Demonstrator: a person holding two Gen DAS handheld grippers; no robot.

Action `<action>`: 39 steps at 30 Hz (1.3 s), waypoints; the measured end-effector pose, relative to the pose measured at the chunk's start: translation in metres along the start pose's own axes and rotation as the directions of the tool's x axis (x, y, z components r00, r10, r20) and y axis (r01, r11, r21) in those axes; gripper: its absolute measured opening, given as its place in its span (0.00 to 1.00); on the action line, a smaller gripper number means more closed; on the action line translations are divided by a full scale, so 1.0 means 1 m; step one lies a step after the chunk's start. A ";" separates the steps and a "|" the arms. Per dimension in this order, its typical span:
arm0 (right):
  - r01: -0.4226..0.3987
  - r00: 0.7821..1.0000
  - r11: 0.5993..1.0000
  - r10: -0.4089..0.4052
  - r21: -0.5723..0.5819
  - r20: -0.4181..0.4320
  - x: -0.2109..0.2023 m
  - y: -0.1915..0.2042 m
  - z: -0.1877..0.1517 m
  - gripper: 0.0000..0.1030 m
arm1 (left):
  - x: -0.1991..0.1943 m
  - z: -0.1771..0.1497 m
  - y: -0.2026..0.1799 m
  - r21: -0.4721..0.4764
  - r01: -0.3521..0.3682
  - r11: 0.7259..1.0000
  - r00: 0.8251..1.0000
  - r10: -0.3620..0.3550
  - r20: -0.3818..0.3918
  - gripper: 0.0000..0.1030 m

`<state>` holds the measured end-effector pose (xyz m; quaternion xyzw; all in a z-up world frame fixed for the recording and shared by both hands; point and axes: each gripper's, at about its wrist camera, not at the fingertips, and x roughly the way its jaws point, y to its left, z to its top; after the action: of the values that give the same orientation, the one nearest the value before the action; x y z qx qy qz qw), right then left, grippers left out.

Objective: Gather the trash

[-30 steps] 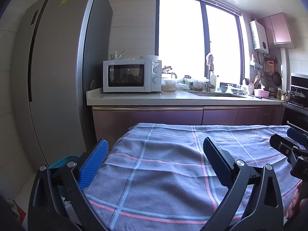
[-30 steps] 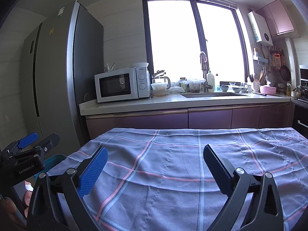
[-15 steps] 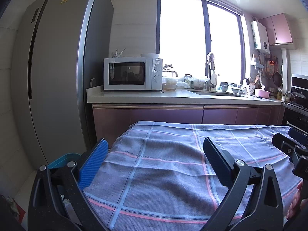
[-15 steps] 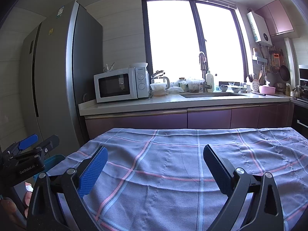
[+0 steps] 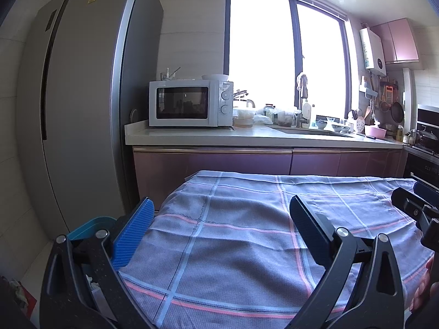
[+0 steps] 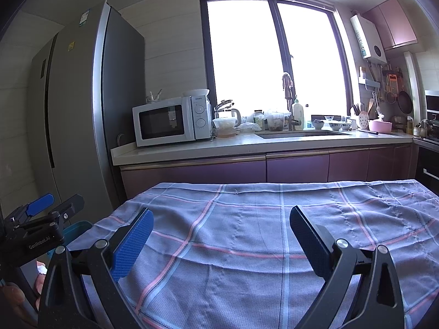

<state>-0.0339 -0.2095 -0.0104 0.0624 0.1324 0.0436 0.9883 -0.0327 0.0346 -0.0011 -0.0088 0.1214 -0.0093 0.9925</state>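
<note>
Sitting just left of and below the left gripper (image 5: 219, 235), a teal bin (image 5: 90, 226) is holding crumpled white trash (image 5: 94, 288), too hidden for its long axis to be told. Both tools are hovering with jaws spread wide and gripping nothing over a grey plaid cloth (image 6: 260, 233), the right gripper (image 6: 219, 235) with bare cloth lying ahead of it.

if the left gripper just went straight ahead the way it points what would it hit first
Probably the purple cabinet fronts under the counter: the open left gripper points level over the checked tablecloth, with nothing on it in the way. Depth is unclear.
</note>
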 end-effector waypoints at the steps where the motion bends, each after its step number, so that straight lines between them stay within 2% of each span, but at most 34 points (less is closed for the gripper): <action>1: 0.001 1.000 1.000 -0.001 0.001 0.002 -0.001 0.000 0.000 0.93 | 0.001 0.000 0.000 0.000 0.000 1.000 1.000 0.000 0.000 0.95; 39: 0.011 1.000 1.000 -0.010 0.011 -0.002 0.002 -0.006 -0.001 0.93 | 0.006 -0.004 -0.003 0.000 0.004 1.000 1.000 -0.004 -0.019 0.95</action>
<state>-0.0314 -0.2154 -0.0131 0.0669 0.1337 0.0377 0.9880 -0.0277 0.0316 -0.0067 -0.0092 0.1308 -0.0112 0.9913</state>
